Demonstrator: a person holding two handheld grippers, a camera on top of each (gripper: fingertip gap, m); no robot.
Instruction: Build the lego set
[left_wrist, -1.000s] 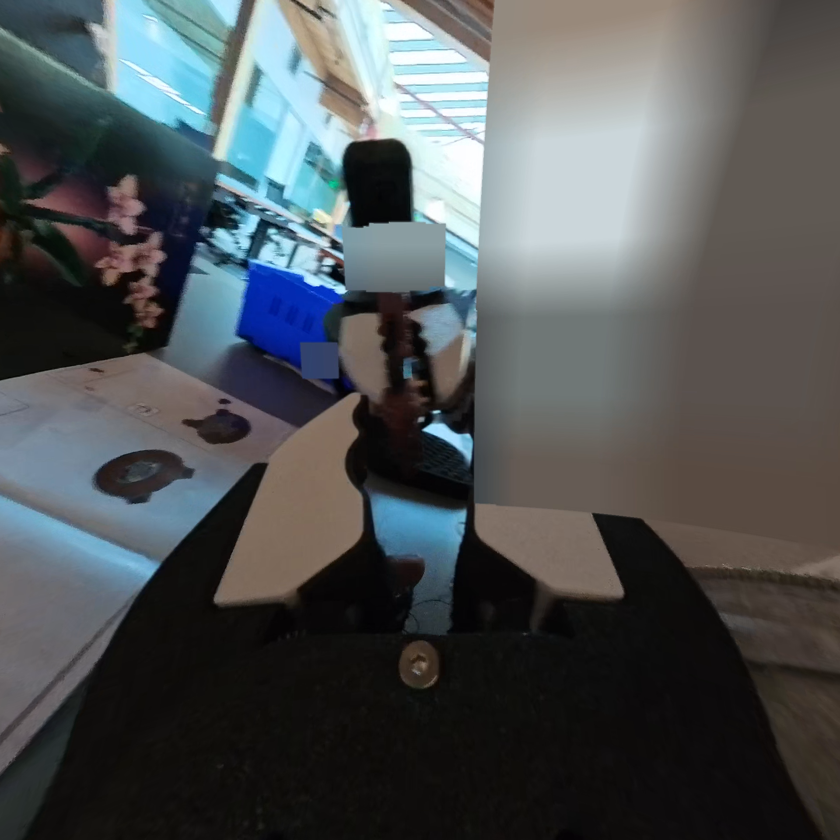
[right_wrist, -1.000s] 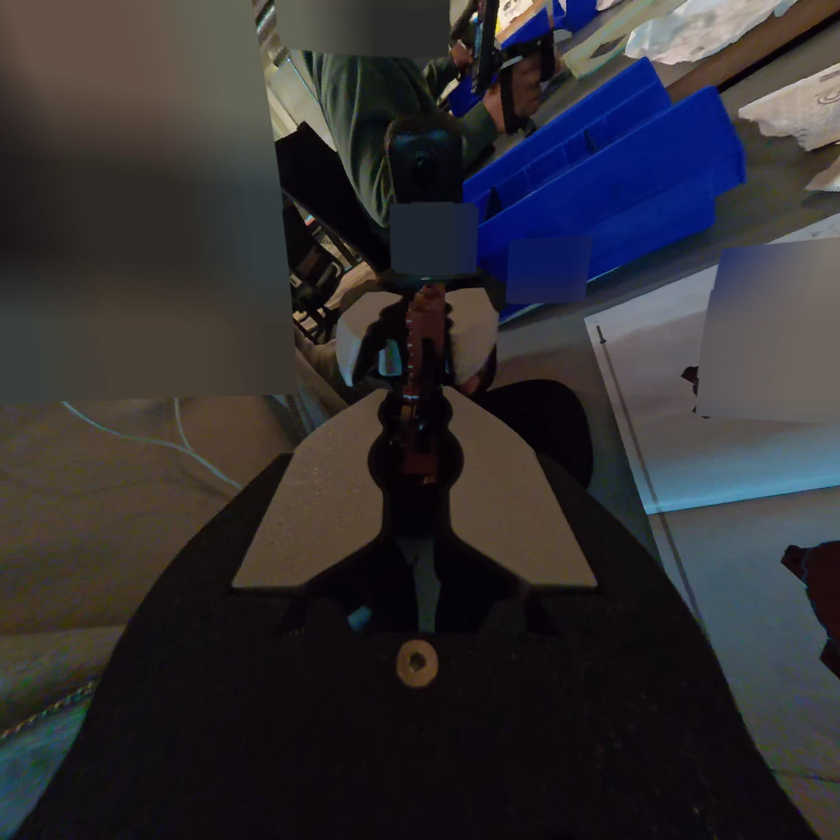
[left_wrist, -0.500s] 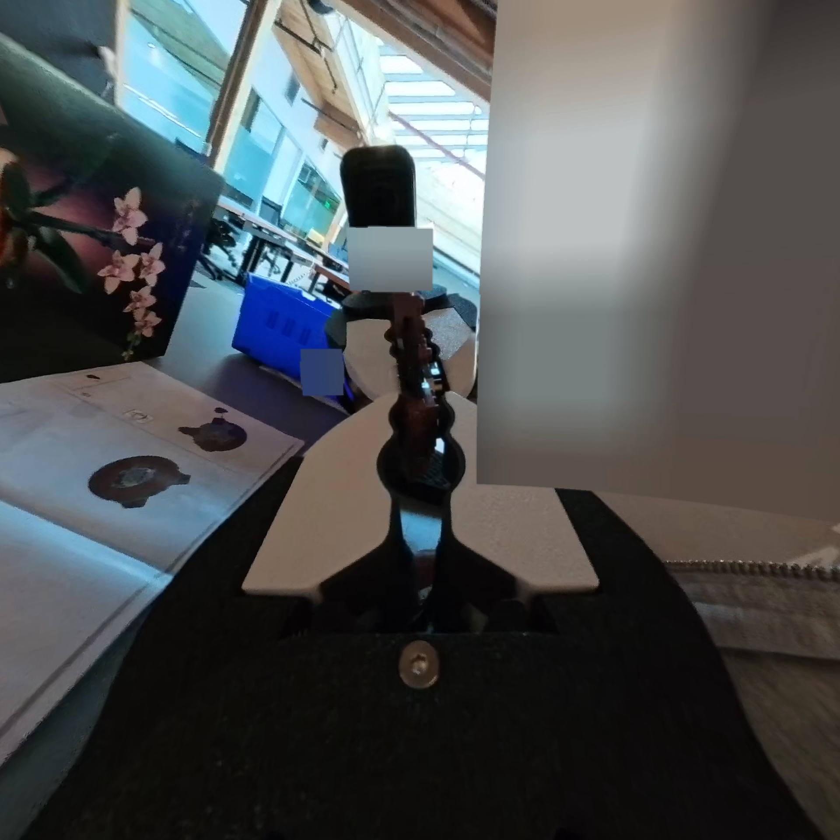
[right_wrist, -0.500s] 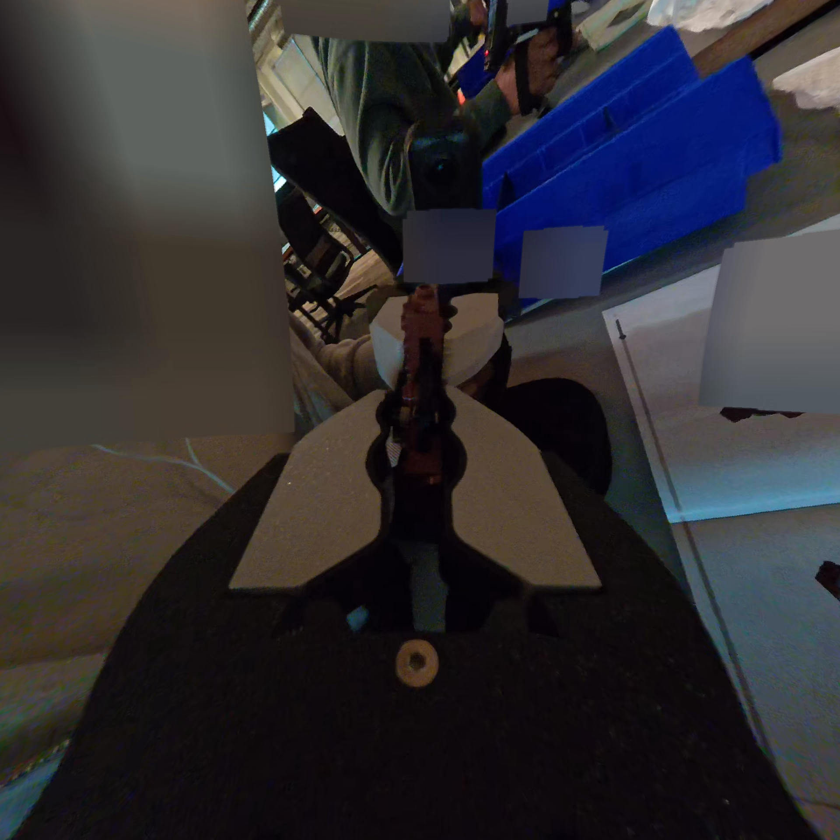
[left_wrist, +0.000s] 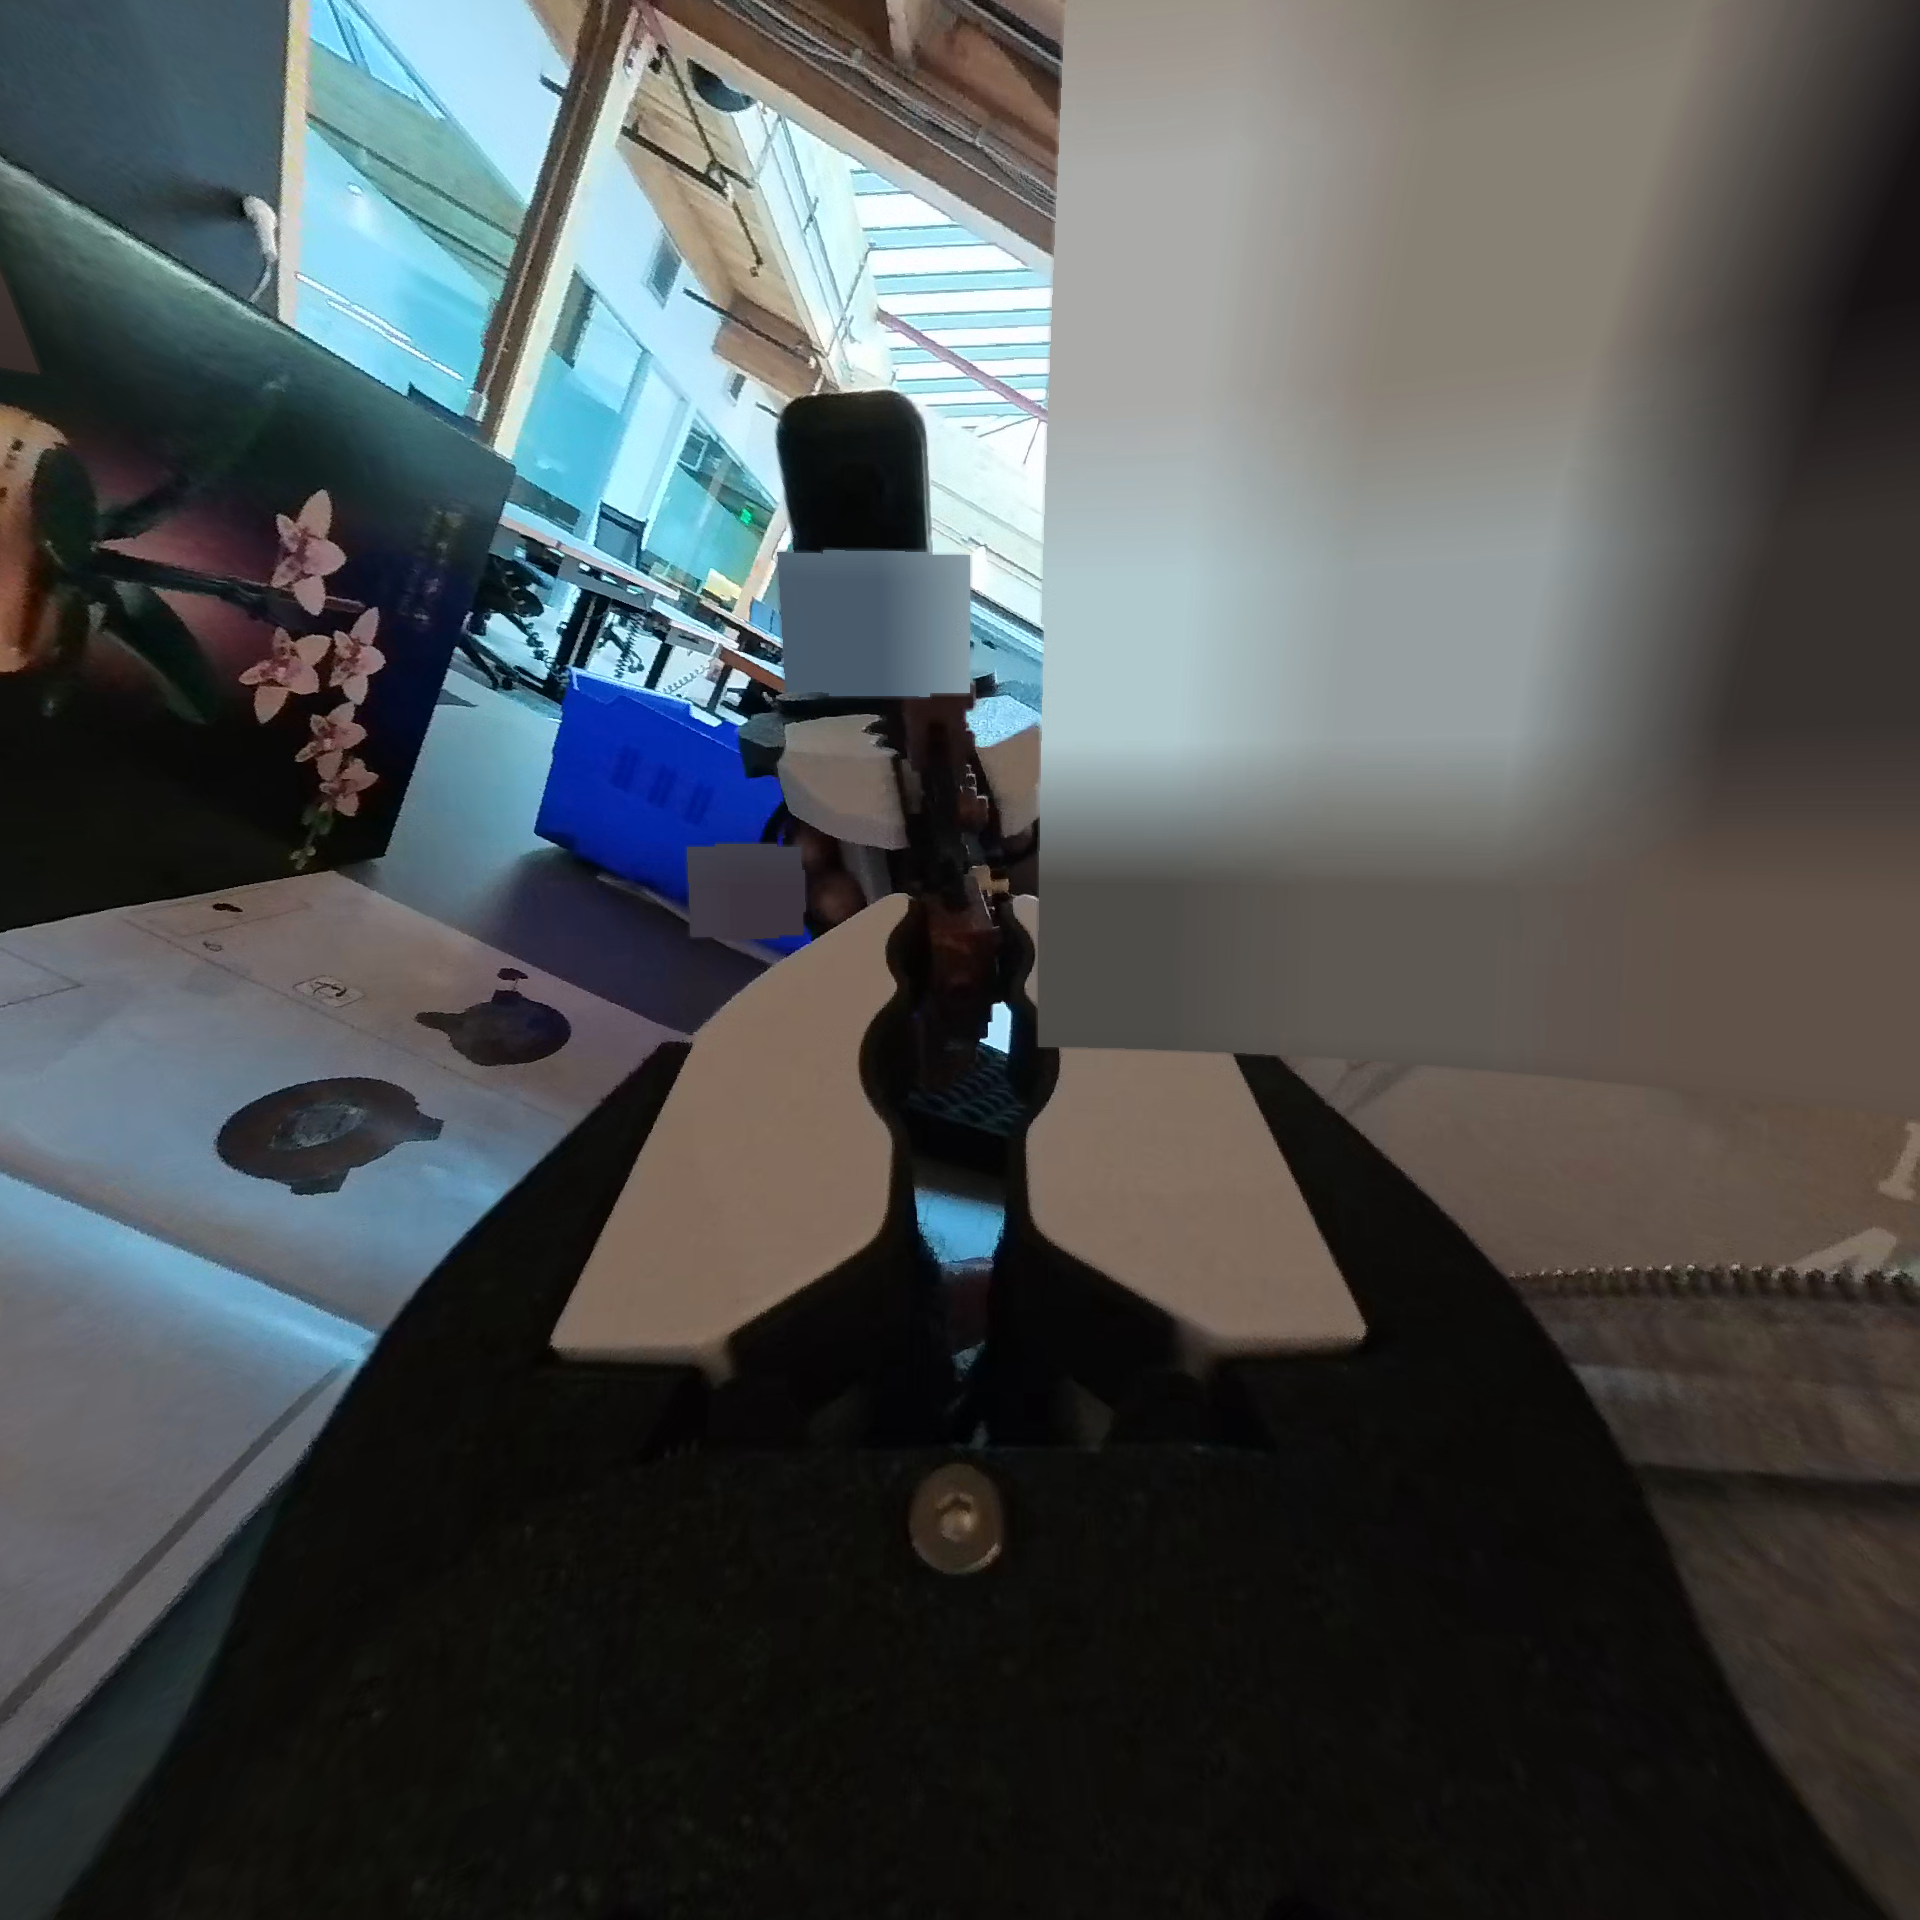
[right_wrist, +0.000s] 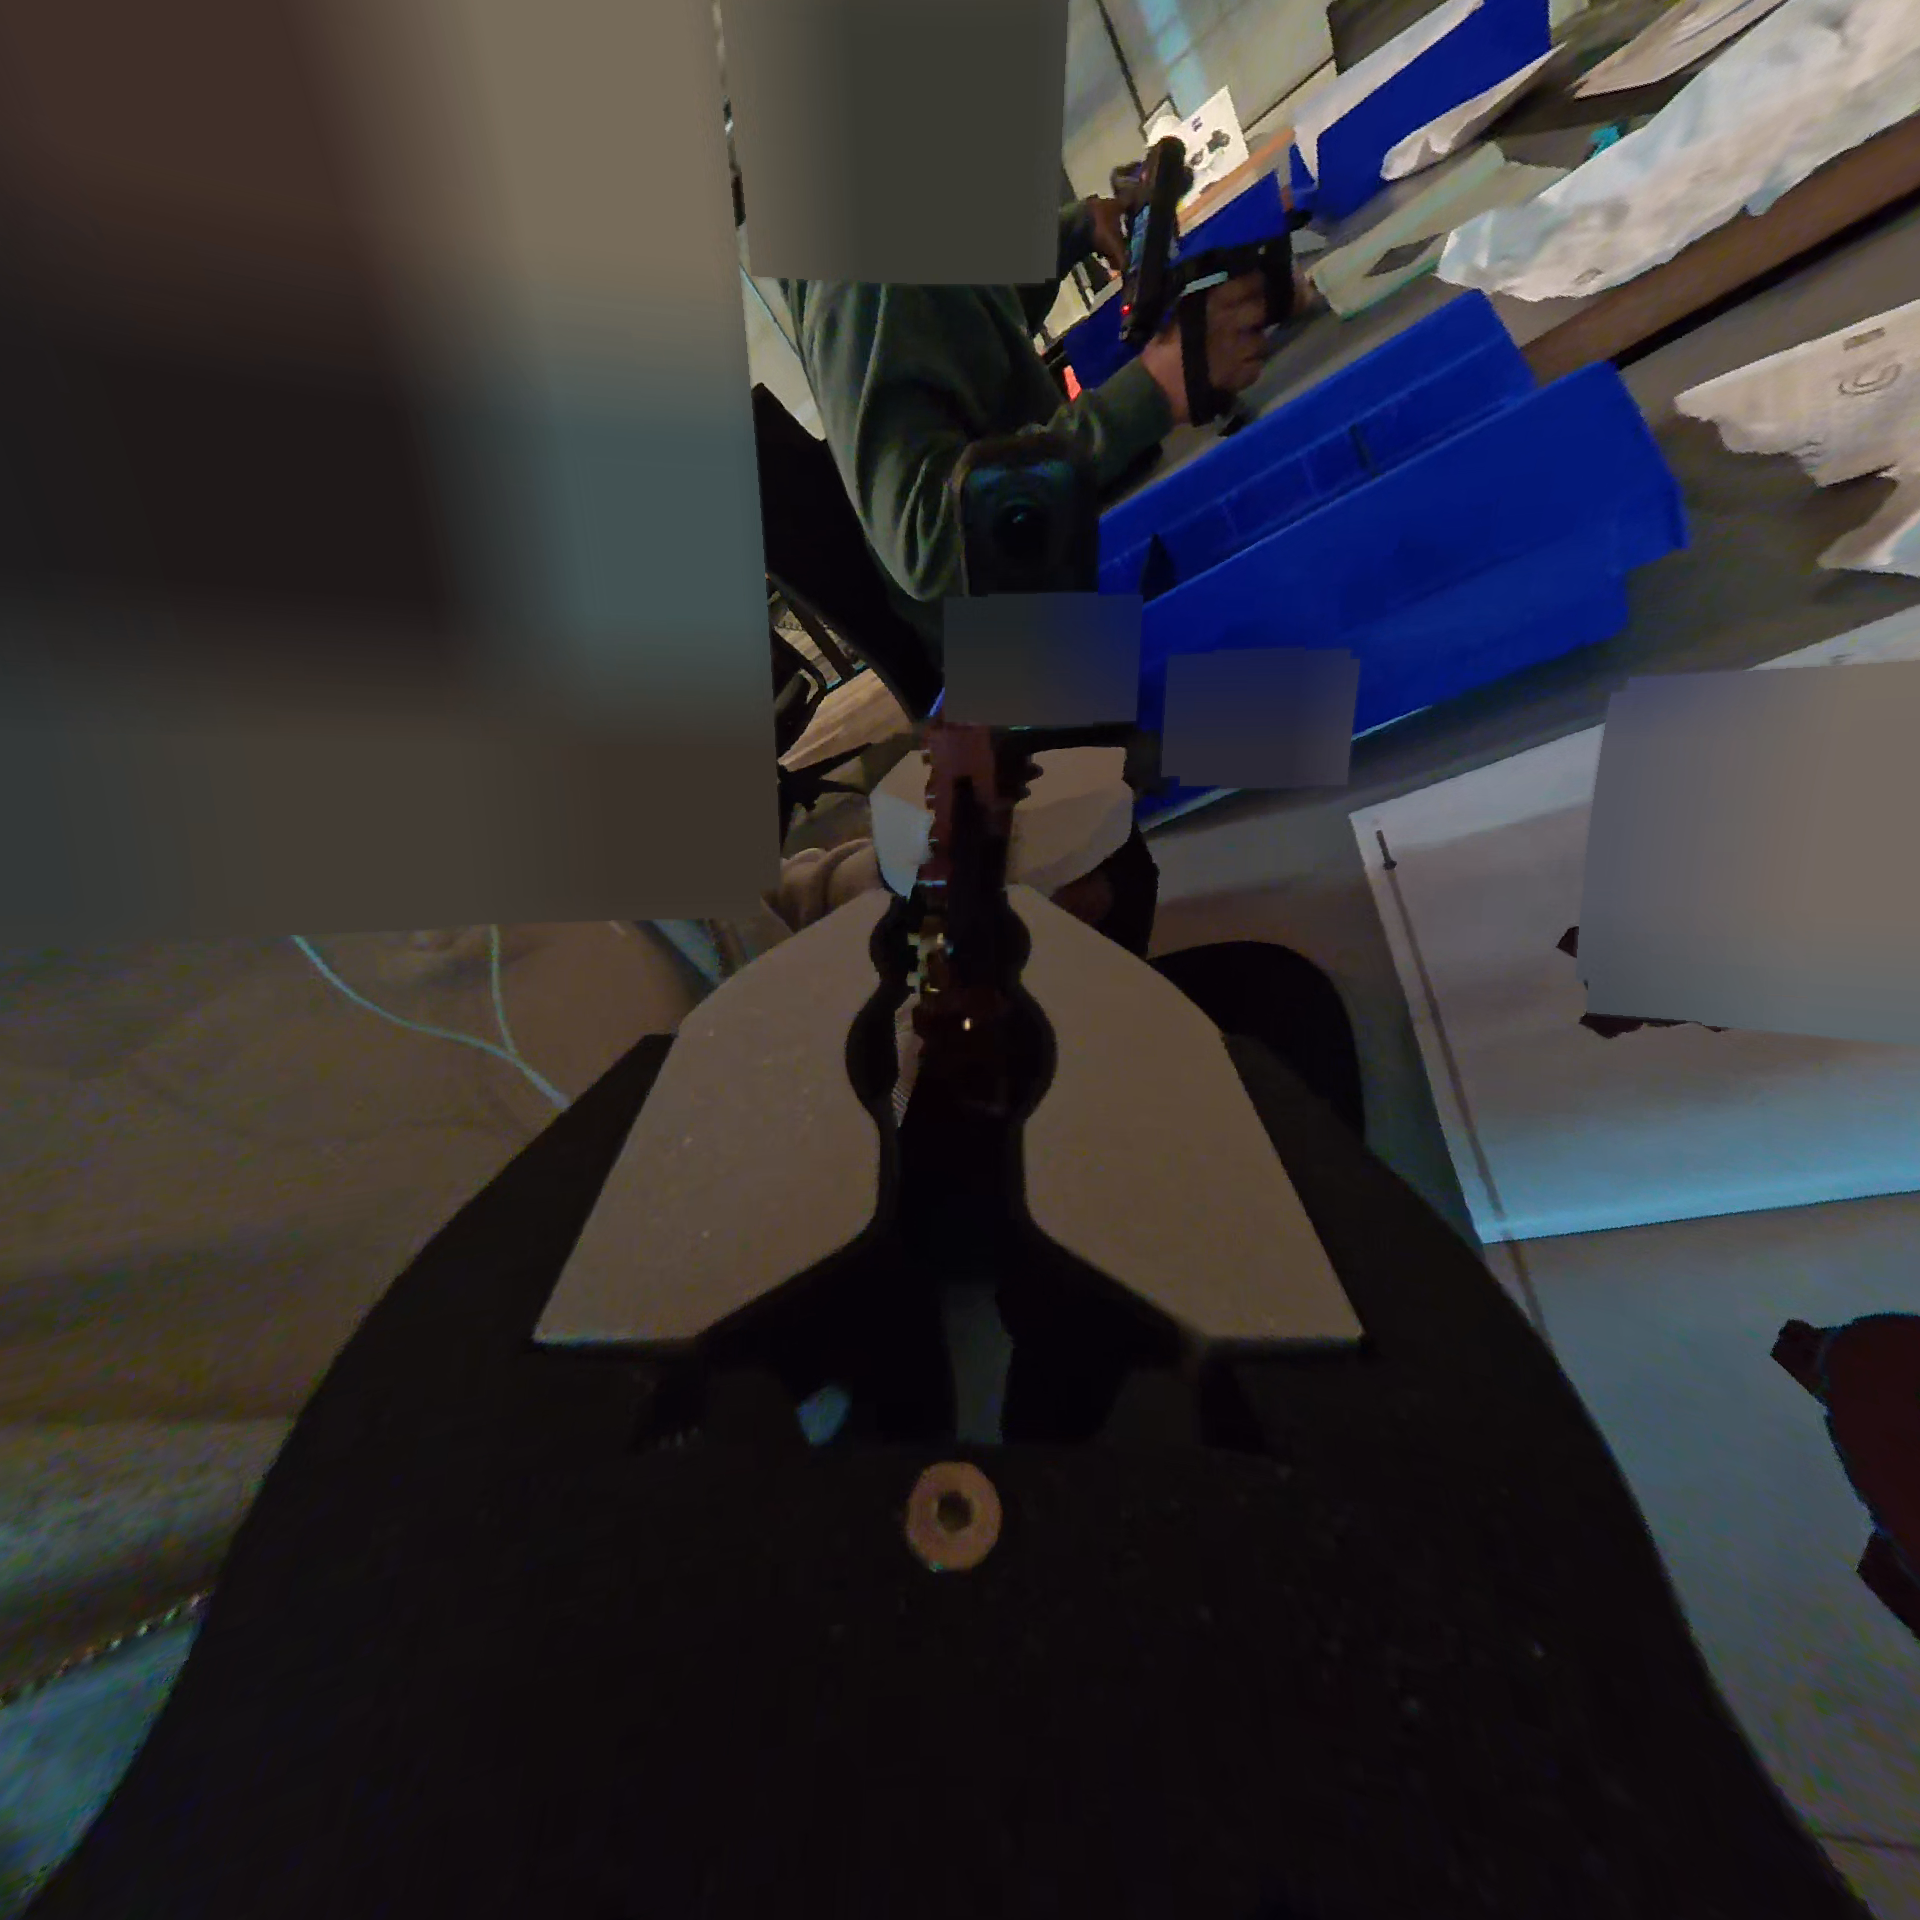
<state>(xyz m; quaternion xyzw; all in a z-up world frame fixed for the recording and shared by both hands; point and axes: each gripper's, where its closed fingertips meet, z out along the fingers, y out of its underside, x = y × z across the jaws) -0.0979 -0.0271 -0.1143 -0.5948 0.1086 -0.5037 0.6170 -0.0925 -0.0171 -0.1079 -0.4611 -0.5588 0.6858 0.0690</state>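
Note:
A slim, dark red-brown and black brick assembly hangs in the air between my two grippers, which face each other. In the left wrist view my left gripper is shut on its near end, both white fingers pressing on it. The right gripper shows beyond, gripping the far end. In the right wrist view my right gripper is shut on the same assembly, and the left gripper's white fingers clamp its other end.
An open instruction booklet lies on the table at the left and also shows in the right wrist view. A dark box with an orchid picture stands behind it. Blue bins sit farther back. A person in a green sleeve is beyond. My two grippers' fingertips are within a few centimetres of each other.
My left gripper's fingers stood wide apart a second ago and have come together on the near end of the assembly. My right gripper has kept its hold; both views shifted slightly.

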